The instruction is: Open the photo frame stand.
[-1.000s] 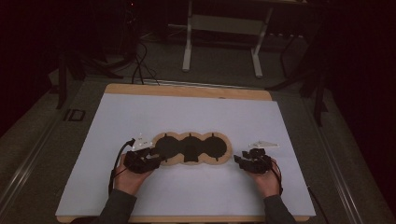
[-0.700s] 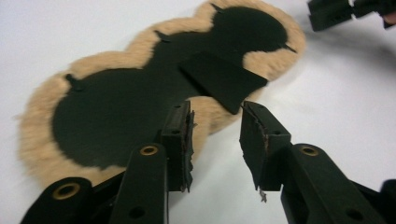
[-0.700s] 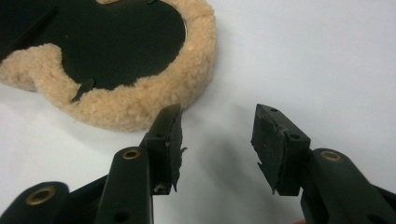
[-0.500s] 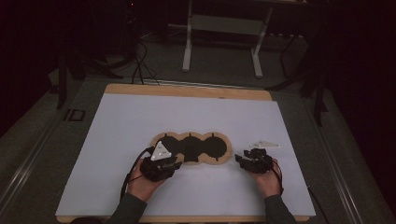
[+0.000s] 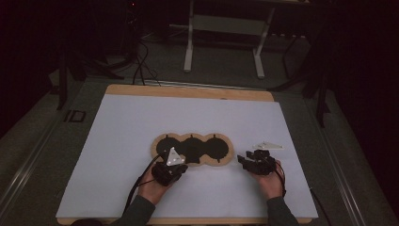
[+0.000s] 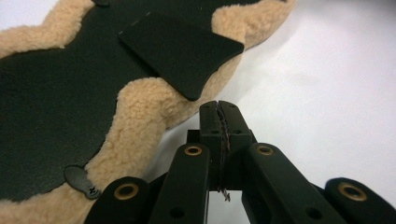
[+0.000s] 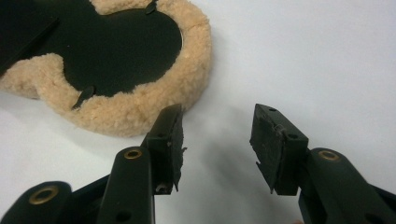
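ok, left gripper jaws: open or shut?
Shut: left gripper pads meet with nothing between, just short of the fleece-edged mat.

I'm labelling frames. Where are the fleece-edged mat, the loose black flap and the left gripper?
fleece-edged mat (image 5: 227, 160), high view, tan fleece rim.
loose black flap (image 6: 180, 46), left gripper view, flap's middle.
left gripper (image 6: 219, 109), left gripper view, closed jaw tips.

A fuzzy tan fleece rim borders the matt black pad, which lies on a smooth white sheet.

one fleece pad — three lobes; two grippers
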